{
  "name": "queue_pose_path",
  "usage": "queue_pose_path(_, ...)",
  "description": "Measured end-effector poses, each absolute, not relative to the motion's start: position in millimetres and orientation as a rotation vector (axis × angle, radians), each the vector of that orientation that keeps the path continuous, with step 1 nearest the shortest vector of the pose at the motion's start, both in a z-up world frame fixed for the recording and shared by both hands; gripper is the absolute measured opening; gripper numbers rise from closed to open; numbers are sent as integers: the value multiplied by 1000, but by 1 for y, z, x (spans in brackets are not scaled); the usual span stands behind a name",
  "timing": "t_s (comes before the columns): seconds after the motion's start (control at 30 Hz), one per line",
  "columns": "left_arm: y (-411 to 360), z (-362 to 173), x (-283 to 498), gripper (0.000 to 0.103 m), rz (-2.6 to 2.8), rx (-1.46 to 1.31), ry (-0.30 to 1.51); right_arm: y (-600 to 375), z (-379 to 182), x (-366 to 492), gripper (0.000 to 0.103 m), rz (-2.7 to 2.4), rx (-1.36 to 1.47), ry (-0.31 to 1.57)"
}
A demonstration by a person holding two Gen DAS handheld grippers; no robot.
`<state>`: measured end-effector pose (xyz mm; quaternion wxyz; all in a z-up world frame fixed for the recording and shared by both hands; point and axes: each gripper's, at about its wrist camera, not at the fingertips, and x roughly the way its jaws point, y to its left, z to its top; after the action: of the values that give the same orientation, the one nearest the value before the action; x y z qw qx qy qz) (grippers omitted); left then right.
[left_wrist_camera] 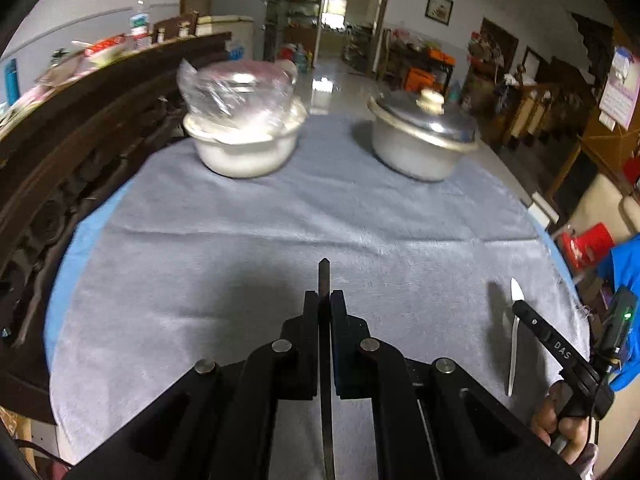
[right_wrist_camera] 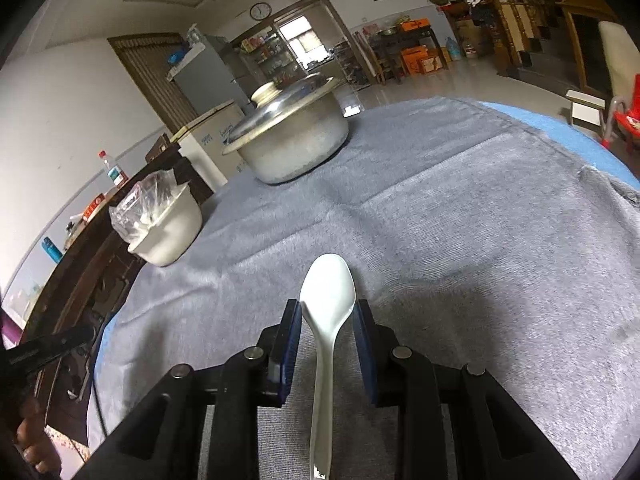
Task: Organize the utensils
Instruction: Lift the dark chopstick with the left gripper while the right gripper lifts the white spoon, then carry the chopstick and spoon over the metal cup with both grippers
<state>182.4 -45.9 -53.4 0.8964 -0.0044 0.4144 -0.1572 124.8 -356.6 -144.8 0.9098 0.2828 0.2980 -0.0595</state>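
On the grey cloth-covered round table (left_wrist_camera: 240,240), a white bowl topped with a clear plastic bag (left_wrist_camera: 244,136) stands far left, and a lidded aluminium pot (left_wrist_camera: 424,140) stands right of it. The left gripper (left_wrist_camera: 325,300) is clamped on a thin dark flat utensil (left_wrist_camera: 325,280), raised above the cloth. To the right, the right gripper (right_wrist_camera: 326,320) grips a white plastic spoon (right_wrist_camera: 328,292) by its bowl.
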Motion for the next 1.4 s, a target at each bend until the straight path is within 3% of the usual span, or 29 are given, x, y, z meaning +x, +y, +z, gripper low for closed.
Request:
queue_pose_path(0.47,11,0,102,6,-311,-115,708,-360,-94,31,29,-180,619,449)
queue_pose_path(1.4,41,53,-6,6,-364,-141,570,-290,10,-107,29,-20,536,155)
